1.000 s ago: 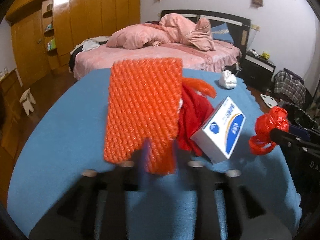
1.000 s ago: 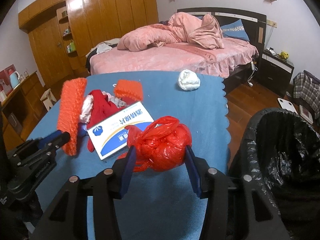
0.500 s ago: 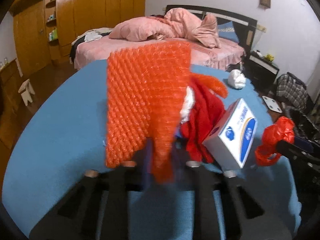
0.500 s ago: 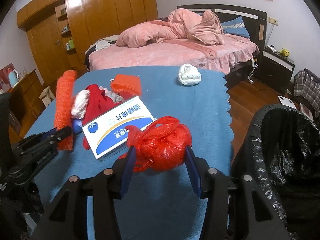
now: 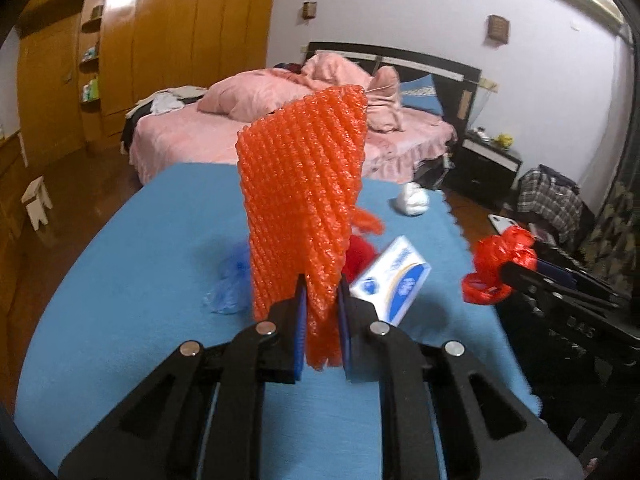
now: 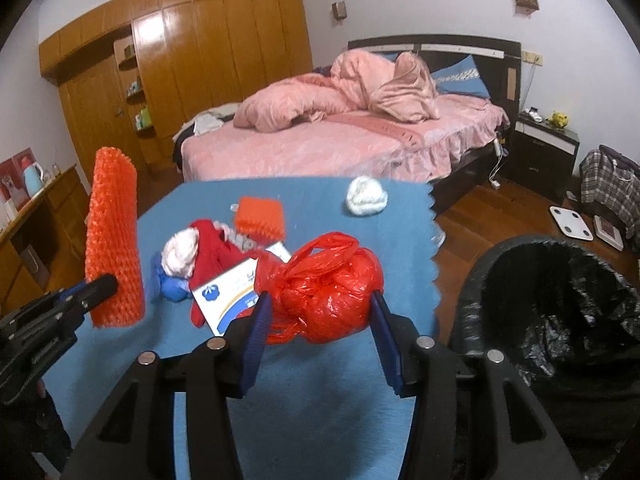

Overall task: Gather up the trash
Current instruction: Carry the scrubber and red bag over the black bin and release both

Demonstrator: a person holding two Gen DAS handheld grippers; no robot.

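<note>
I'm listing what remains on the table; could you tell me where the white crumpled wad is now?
The white crumpled wad lies alone near the far right corner of the blue tablecloth, beyond the orange foam net piece, on the bed's side.

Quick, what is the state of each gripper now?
Left gripper: just closed, holding the orange foam net.
Right gripper: closed on the red plastic bag.

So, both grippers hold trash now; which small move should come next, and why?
Probably carry the right gripper with its red bag sideways over the black bin. The bag is clamped and off the table, and the open bin stands just beside it. The left gripper and its orange net can follow.
</note>
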